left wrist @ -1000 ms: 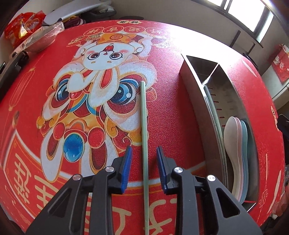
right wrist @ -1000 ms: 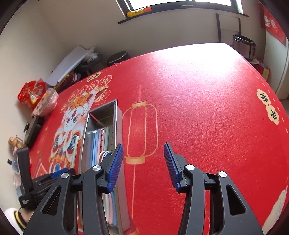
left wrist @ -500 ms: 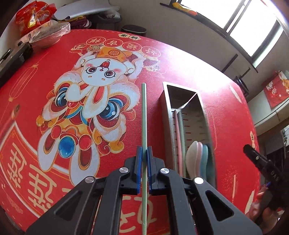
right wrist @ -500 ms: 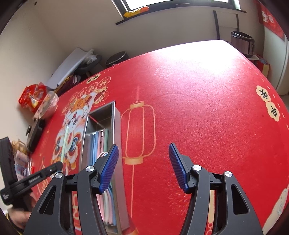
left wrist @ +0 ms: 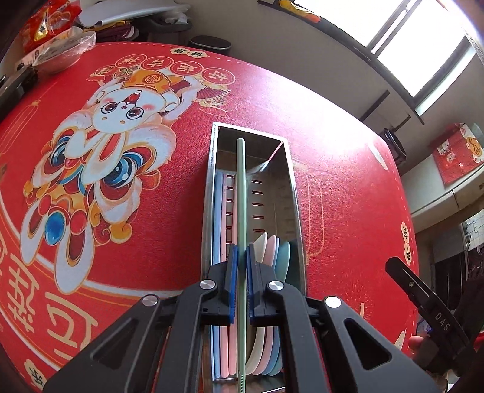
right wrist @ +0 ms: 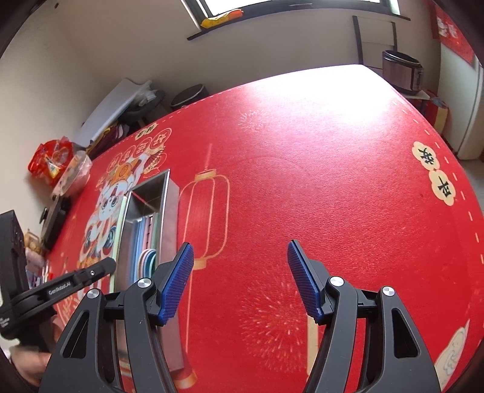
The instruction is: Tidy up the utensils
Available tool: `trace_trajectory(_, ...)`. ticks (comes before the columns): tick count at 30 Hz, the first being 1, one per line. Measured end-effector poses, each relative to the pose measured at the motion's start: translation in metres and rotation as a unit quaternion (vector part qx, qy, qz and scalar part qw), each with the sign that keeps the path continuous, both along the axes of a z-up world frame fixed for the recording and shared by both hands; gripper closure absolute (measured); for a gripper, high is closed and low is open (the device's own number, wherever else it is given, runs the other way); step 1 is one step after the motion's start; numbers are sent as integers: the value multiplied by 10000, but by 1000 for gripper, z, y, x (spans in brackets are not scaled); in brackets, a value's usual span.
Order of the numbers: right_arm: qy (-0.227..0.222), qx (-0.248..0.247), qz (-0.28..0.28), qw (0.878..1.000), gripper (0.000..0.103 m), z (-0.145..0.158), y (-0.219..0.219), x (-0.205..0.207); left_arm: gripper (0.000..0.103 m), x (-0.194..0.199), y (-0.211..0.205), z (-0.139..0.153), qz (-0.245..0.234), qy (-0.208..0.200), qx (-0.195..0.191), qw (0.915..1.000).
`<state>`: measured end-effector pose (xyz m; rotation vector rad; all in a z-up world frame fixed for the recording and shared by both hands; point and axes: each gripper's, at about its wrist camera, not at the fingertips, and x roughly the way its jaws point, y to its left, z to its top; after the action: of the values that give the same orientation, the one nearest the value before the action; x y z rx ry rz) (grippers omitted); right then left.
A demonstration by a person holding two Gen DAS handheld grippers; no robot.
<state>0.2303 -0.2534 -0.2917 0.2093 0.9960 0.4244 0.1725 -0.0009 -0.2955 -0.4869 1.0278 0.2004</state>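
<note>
Green and thin, the chopstick (left wrist: pixel 241 193) is pinched between the two blue pads (left wrist: pixel 232 281) of the left gripper (left wrist: pixel 240 287). It is held up above the metal box (left wrist: pixel 208 193) and runs along the box's length. Its far tip is over the far end of the box. Its near end sticks out past the pads toward the camera.

Inside the box, more sticks (left wrist: pixel 222 347) in blue and pink lie flat on the left side. Spoons (left wrist: pixel 273 245) in white, pink and blue are stacked on the right side, at the near end. Little slots show in the box floor. A thin wall (left wrist: pixel 266 161) crosses the far end at a slant.

The box sits on a red mat (left wrist: pixel 169 257). A big cartoon rabbit (left wrist: pixel 99 157) is printed on the mat to the left of the box, and a gold lantern (right wrist: pixel 208 217) is printed to its right.

The right gripper (right wrist: pixel 240 279) hangs over the bare mat, just right of the box. Its jaws are wide apart and opening more, and nothing is between them. From the right wrist view, the left gripper shows at the left edge with a hand (right wrist: pixel 28 367) under it.

A red snack bag (left wrist: pixel 50 25) and a bowl in plastic wrap (left wrist: pixel 65 53) sit at the far left. A round pot (right wrist: pixel 400 74) stands past the far right corner, under the bright window (left wrist: pixel 420 45)
</note>
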Motion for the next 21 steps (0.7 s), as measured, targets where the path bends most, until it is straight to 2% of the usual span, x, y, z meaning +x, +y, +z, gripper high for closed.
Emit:
trace_trajectory(7, 1, 71, -9, 10000, 41, -1, -13, 4, 97, 7, -7, -11, -8, 241, 169, 9996)
trace_trajectory(10, 70, 158, -11, 9999, 41, -1, -14, 6, 83, 4, -10, -3, -94, 196, 273, 9994)
trace_trajectory(12, 104, 214, -3, 9997, 41, 1, -12, 6, 69, -1, -12, 10, -180, 85, 467, 9987)
trace_trajectory(16, -71, 196, -42, 9998, 41, 20, -9, 2, 54, -9, -10, 40, -377, -200, 781, 9960)
trace_trajectory(17, -134, 168, -84, 9997, 40, 27, -9, 0, 47, -10, -9, 49, -453, -278, 875, 9947)
trace_trajectory(20, -455, 6, -221, 9987, 18, 53, -8, -11, 28, -17, -6, 79, -707, -616, 1130, 9892)
trace_trajectory(21, -590, -55, -278, 9979, 17, 63, -8, -16, 20, -21, -4, 89, -783, -737, 1197, 9870)
